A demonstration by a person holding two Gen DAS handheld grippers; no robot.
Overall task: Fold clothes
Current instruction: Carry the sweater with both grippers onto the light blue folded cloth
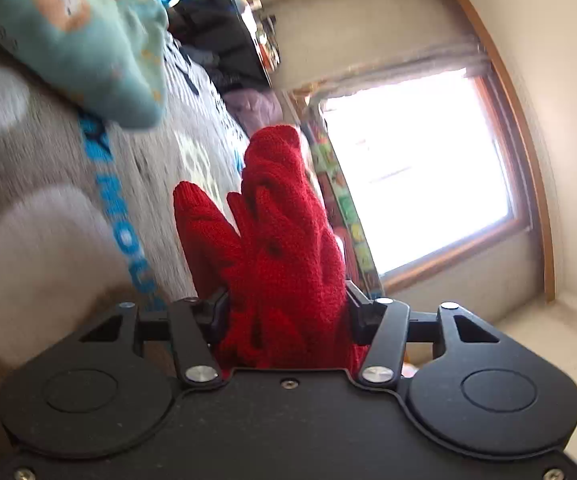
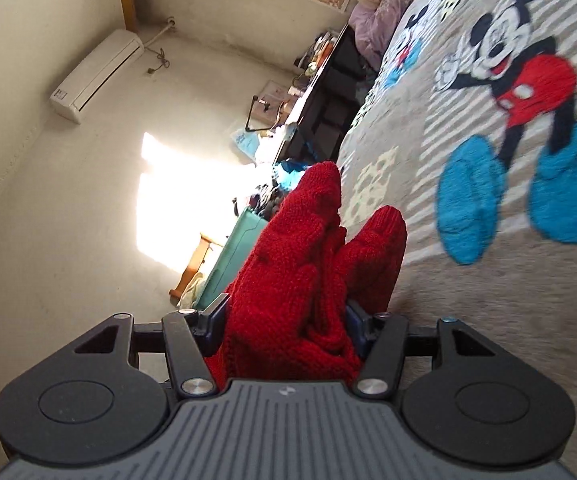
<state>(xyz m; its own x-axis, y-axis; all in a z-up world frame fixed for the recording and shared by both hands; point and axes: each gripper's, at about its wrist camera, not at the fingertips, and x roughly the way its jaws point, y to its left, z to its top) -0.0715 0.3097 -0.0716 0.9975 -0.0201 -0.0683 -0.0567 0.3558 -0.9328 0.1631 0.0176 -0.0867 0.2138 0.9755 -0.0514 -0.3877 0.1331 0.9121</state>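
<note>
Bed [image 2: 468,300] w/ a cartoon-mouse blanket fills the 3 o'clock side of the right wrist view and the 9 o'clock side of the left, tilted since both grippers point level across it, prob. so the garment can be spread flat over it. Red knit garment [image 1: 284,248] is bunched up off the bed, a wad in each gripper, likely held at two points to pull it straight for folding. Left gripper [image 1: 286,312] and right gripper [image 2: 286,320] are each about half closed, pads clamped on thick knit; a teal printed garment [image 1: 76,40] lies at 11 o'clock, apart.

Blown-out window [image 1: 416,168] glare, motion blur, fisheye warp
</note>
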